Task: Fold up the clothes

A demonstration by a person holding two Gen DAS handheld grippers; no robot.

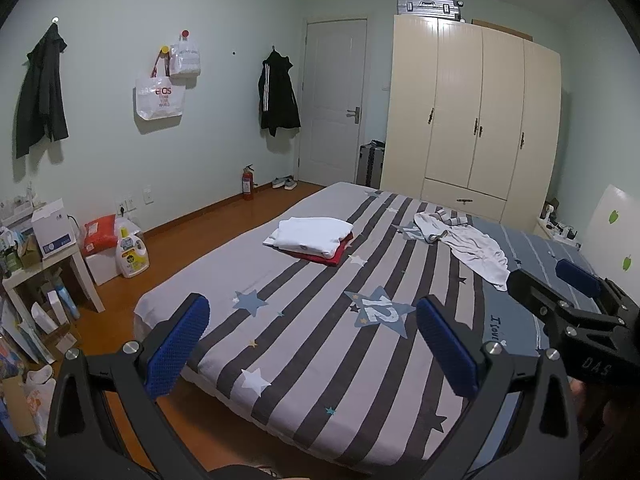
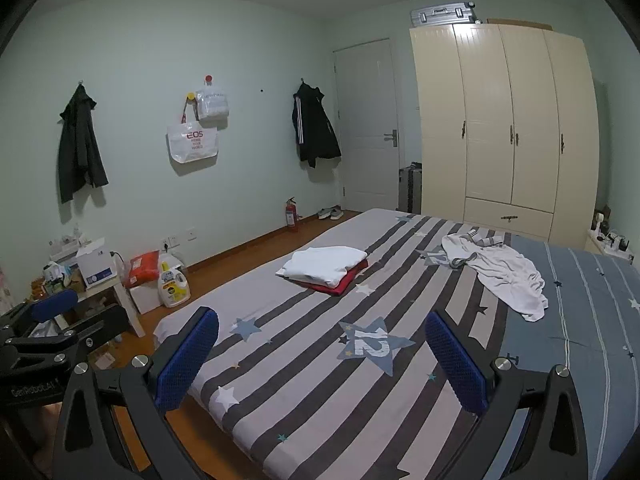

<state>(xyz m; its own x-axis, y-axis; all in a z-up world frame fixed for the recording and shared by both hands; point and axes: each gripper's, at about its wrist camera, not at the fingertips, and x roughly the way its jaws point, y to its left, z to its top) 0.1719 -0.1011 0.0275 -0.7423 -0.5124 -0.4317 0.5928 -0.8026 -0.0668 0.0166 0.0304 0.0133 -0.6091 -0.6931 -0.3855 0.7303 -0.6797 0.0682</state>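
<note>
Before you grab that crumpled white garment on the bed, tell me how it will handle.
The crumpled white garment lies in soft wrinkles, so it will probably hang limp and sag. It looks thin, likely light. A push would probably bunch it on the bed.

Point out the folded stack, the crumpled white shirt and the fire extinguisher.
Folded stack (image 1: 310, 232): left wrist view, on the white top layer.
Crumpled white shirt (image 2: 508, 272): right wrist view, on the middle of the cloth.
Fire extinguisher (image 1: 247, 183): left wrist view, on the red body.

Cream wardrobe (image 1: 476, 116), fire extinguisher (image 1: 247, 182)
</note>
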